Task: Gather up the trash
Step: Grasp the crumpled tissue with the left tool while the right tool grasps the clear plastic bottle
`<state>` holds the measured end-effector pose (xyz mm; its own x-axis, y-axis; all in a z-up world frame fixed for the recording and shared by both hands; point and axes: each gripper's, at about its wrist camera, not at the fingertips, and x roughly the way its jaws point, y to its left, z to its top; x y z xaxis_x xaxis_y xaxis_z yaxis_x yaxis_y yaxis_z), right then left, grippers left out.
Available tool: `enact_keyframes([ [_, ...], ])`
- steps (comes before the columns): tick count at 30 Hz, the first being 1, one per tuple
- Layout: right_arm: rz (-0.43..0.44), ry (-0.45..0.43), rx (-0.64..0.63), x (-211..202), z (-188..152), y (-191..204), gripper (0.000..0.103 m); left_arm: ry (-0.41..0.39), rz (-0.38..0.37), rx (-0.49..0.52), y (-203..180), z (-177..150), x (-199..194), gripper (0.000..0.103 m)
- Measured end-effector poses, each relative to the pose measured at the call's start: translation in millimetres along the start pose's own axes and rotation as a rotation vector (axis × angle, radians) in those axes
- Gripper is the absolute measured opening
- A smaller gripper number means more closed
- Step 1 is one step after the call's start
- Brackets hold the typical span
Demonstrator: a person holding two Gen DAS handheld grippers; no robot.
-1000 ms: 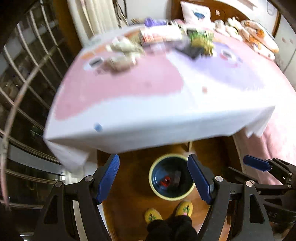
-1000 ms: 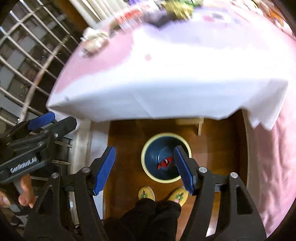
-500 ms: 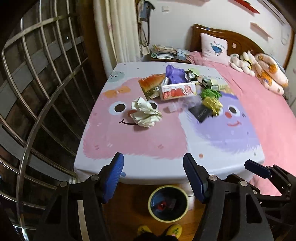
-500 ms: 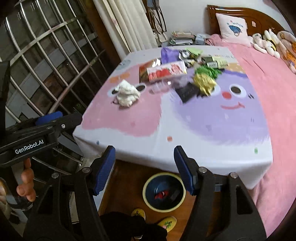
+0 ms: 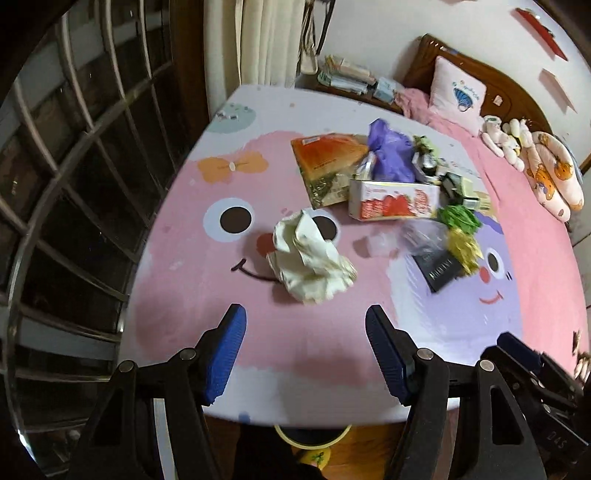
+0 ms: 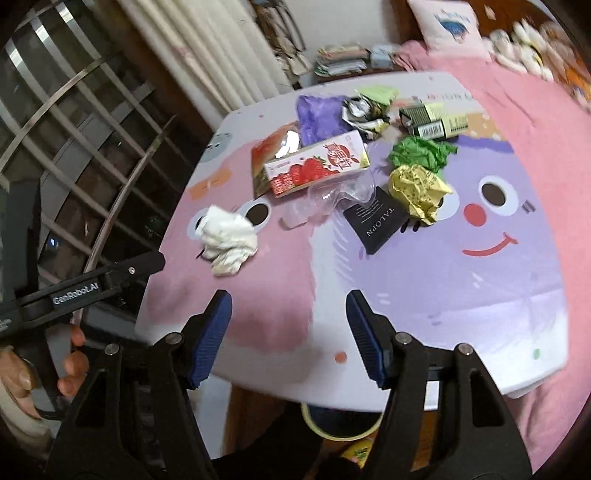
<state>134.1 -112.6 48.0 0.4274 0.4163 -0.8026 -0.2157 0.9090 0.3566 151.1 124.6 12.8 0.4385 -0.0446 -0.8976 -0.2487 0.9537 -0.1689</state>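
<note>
While the table fills mid-frame, its trash sits heaped upper centre — within reach of the bin tucked under the near edge at bottom. Crumpled white paper lies nearest. Left gripper and right gripper hover at bottom, jaws apart, empty — likely lining up a pick.

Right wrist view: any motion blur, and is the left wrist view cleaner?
Right wrist view: top edge smeared, pillow and plush toys blurred; black packet lettering readable. Left wrist view: sharper, crumpled white paper crisp, only mild softness on the strawberry box. Both: heavy fisheye bending of the window bars, dark corners.
</note>
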Motion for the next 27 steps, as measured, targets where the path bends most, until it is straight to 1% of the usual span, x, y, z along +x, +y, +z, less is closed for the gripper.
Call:
enact_keyframes([
  [3, -0.008, 0.024, 0.088, 28.7, 16.3, -6.9, 0.062, 0.052, -0.018, -0.020, 10.3, 25.0, 32.8, 0.068],
  [7, -0.036, 0.034, 0.185, 64.2, 41.0, -15.5, 0.062, 0.126, -0.040, -0.029, 21.0, 53.1, 73.3, 0.068],
  [10, -0.043, 0.043, 0.295, 90.0, 59.6, -27.7, 0.062, 0.181, -0.060, -0.027, 24.9, 67.0, 101.5, 0.068],
  [13, -0.046, 0.054, 0.406, 116.4, 74.2, -40.0, 0.062, 0.227, -0.082, -0.014, 24.3, 75.8, 121.5, 0.068],
  [20, -0.065, 0.054, 0.560, 153.2, 93.5, -53.3, 0.062, 0.321, -0.118, 0.039, 12.1, 81.8, 155.4, 0.068],
  [22, -0.078, 0.051, 0.585, 161.3, 95.7, -54.9, 0.058, 0.337, -0.121, 0.054, 9.7, 81.4, 161.4, 0.068],
  [24, -0.087, 0.049, 0.596, 166.4, 97.2, -55.3, 0.040, 0.354, -0.135, 0.070, 7.5, 80.7, 166.0, 0.068],
  [25, -0.093, 0.054, 0.597, 169.4, 97.5, -55.0, 0.037, 0.359, -0.139, 0.075, 6.8, 80.0, 166.9, 0.068],
  [27, -0.083, 0.049, 0.604, 175.4, 97.8, -53.5, 0.035, 0.373, -0.149, 0.086, 3.9, 78.7, 169.0, 0.068],
])
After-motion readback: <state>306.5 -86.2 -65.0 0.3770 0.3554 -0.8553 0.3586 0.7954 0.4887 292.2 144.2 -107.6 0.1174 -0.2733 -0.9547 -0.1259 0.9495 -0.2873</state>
